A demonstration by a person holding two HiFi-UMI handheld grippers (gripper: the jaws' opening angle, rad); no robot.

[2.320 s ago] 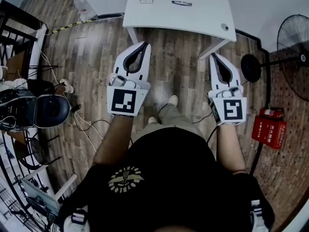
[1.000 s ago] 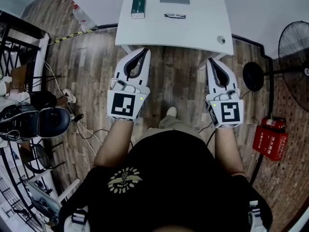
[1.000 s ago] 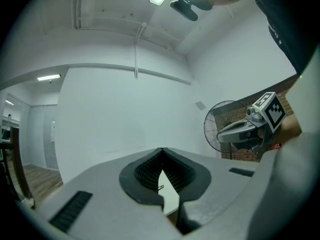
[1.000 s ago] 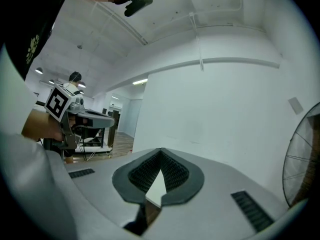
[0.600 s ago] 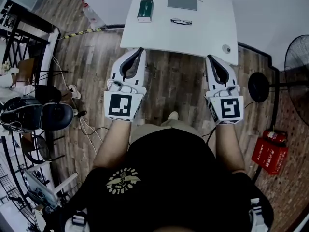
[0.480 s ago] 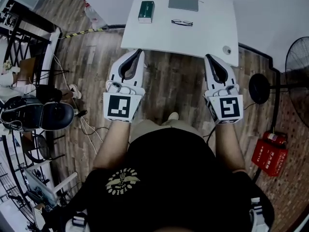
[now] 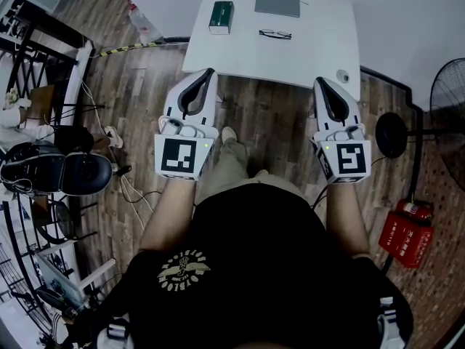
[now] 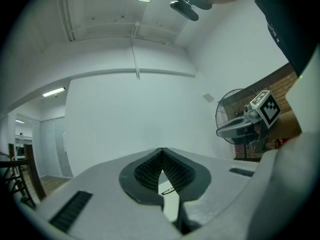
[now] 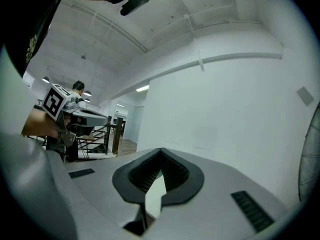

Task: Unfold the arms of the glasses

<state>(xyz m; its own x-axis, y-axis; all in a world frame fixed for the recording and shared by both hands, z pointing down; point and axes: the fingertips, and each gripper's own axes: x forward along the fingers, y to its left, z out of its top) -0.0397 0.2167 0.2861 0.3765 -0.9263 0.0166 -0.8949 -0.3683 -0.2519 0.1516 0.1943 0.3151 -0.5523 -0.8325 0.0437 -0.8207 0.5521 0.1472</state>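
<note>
- Step in hand, as I judge it: the approach. Neither tool is at the task object and no unfolding has begun.
- The thin dark-framed glasses (image 7: 275, 34) lie on the white rectangular table (image 7: 320, 53), in its far half. They are just in front of a flat grey rectangular pad (image 7: 277, 3), with a small green box (image 7: 221, 17) off to their left.
- The glasses are too small here to tell whether the arms are folded.
- The white left gripper (image 7: 208, 73) has its jaws closed tip to tip with nothing between them. It is held level above the wood-plank floor (image 7: 269, 115), tips about at the table's near edge.
- The white right gripper (image 7: 320, 82) is also pinched together and empty. Its tips are at the near edge, beside a small round grommet (image 7: 342, 76) in the tabletop.
- Both grippers are well apart from the glasses.
- Next move calls for carrying both tools forward over the tabletop, spreading the jaws, and coming down on either side of the glasses.
- After that, one tool probably pins the front frame while the other takes one arm near its tip and swings it out about the hinge.
- The light frame will likely slide on the smooth top, so it needs a gentle grip and steadying before the pull.
</note>
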